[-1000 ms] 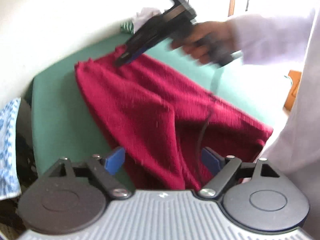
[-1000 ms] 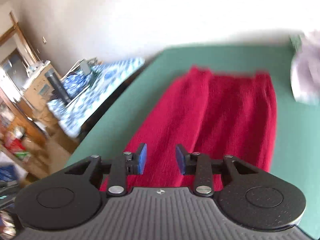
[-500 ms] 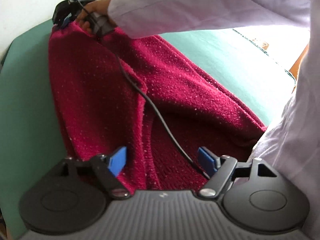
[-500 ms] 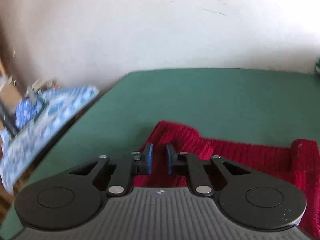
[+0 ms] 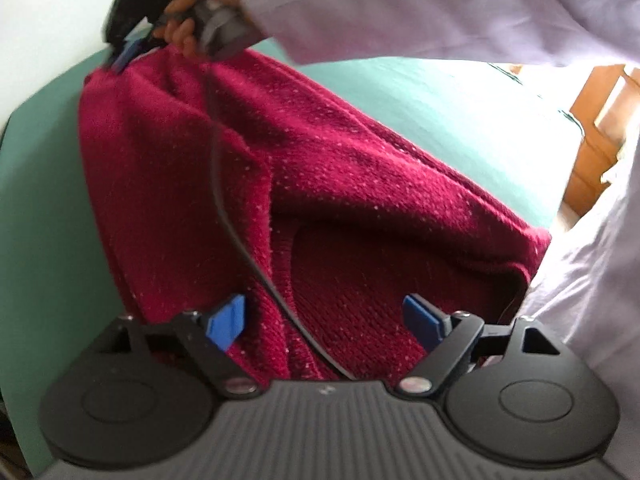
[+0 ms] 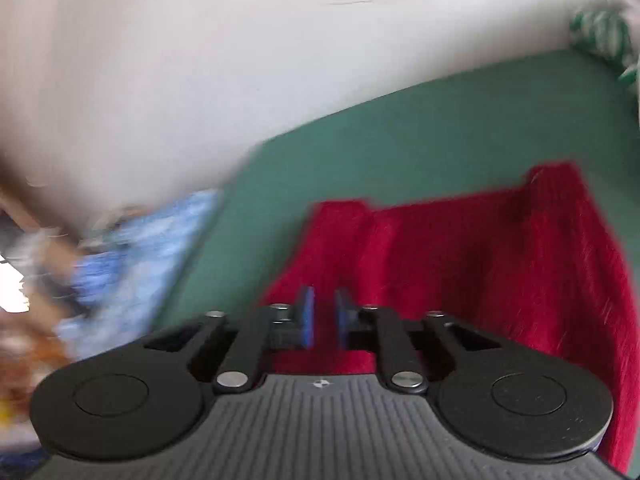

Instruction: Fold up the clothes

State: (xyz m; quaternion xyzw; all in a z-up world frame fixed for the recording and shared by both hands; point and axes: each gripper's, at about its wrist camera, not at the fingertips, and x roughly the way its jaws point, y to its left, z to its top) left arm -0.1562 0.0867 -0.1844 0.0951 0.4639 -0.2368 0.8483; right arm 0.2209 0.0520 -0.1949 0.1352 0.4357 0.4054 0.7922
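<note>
Lifted now, red sweater [image 5: 320, 184] corner hangs pinched in right tool [image 5: 124, 54]; left tool [image 5: 324, 322] gapes wide.

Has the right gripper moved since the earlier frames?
Yes. The right gripper went from above the red sweater to its far corner by the green table edge, jaws just closing on it.

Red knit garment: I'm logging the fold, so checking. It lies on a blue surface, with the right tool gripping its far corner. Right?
Not quite: the surface is green, not blue, as the left wrist view shows. The rest holds: the right tool grips the far corner of the red knit garment.
</note>
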